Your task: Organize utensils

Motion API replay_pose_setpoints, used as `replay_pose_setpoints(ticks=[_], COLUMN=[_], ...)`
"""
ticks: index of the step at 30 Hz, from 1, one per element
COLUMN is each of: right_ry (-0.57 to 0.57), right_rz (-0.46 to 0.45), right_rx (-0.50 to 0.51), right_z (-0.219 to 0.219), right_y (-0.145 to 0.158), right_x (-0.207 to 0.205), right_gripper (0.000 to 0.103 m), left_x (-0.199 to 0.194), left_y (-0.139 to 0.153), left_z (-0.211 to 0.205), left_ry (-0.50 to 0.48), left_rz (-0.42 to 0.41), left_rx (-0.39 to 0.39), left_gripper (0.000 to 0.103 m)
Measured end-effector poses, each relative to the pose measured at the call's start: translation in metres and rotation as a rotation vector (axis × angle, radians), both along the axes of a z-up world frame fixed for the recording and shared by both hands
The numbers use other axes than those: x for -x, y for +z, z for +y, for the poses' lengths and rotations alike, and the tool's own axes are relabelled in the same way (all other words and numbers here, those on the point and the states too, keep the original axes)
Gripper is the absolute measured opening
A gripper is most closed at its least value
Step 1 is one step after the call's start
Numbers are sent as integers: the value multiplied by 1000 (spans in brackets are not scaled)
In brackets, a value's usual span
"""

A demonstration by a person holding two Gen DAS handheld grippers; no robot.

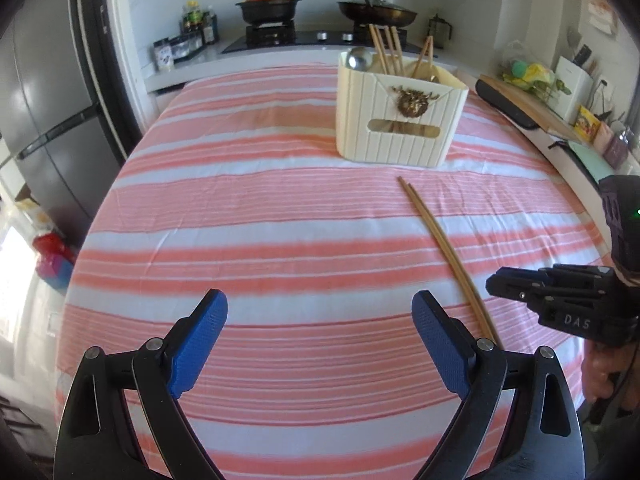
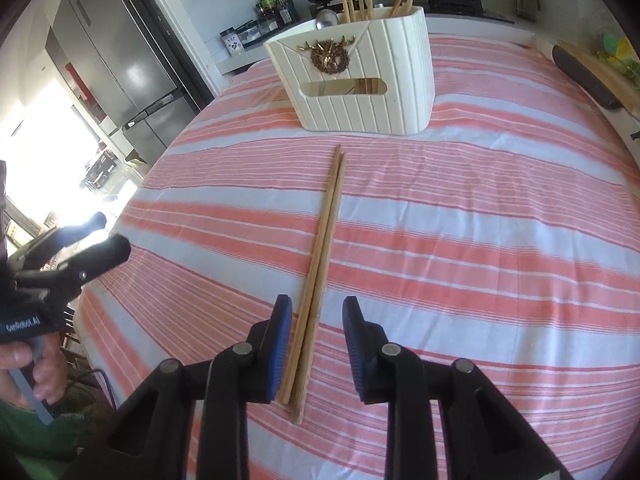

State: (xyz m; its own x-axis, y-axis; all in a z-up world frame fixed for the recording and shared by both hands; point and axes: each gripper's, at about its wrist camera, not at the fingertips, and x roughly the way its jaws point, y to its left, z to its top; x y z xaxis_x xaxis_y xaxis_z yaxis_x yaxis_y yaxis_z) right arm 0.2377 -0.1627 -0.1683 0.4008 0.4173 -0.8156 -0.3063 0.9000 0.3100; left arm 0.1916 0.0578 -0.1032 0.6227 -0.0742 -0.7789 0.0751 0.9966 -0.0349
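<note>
A pair of wooden chopsticks (image 2: 320, 256) lies on the pink striped tablecloth (image 2: 480, 248), pointing toward a cream ribbed utensil holder (image 2: 360, 80). The holder has several chopsticks and a metal ladle standing in it. My right gripper (image 2: 316, 320) is open, its blue pads on either side of the near end of the chopsticks, not touching them. My left gripper (image 1: 320, 316) is open and empty over the cloth. In the left wrist view the chopsticks (image 1: 444, 244) lie to its right, the holder (image 1: 400, 116) stands beyond, and the right gripper (image 1: 496, 284) shows at the right edge.
A stove with a black pot (image 1: 268, 6) and a pan (image 1: 376, 10) stands behind the table. A grey fridge (image 1: 44, 120) is at the left. A counter with a cutting board (image 1: 528, 108) and clutter runs along the right. The left gripper also appears in the right wrist view (image 2: 100, 248).
</note>
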Motion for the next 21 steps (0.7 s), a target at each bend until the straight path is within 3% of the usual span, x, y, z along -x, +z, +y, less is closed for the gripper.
replay_pose_setpoints(ticks=[5,8,14,17,21], right_ry=[-16,-52,28,-50,-139], right_rz=[38,61,-15,-39,-32], right_rx=[50,20,217,267,210], right_z=[11,6,32,18,-16], right_y=[-23,-24,-19,-17,-17], right_x=[-20,-25,-14,-11,3], right_gripper=[10,6,7,6,6], left_x=[1,-2,-17,-27,-44], left_y=[1,-1,-17,-22,-37], left_z=[3,-5,-39,-59,-91], left_ry=[7,-7,-66,-94,-113], left_rz=[-1,0,37,49,65], left_rx=[19,13,30,60,60], left_gripper=[94,94,94,94,94])
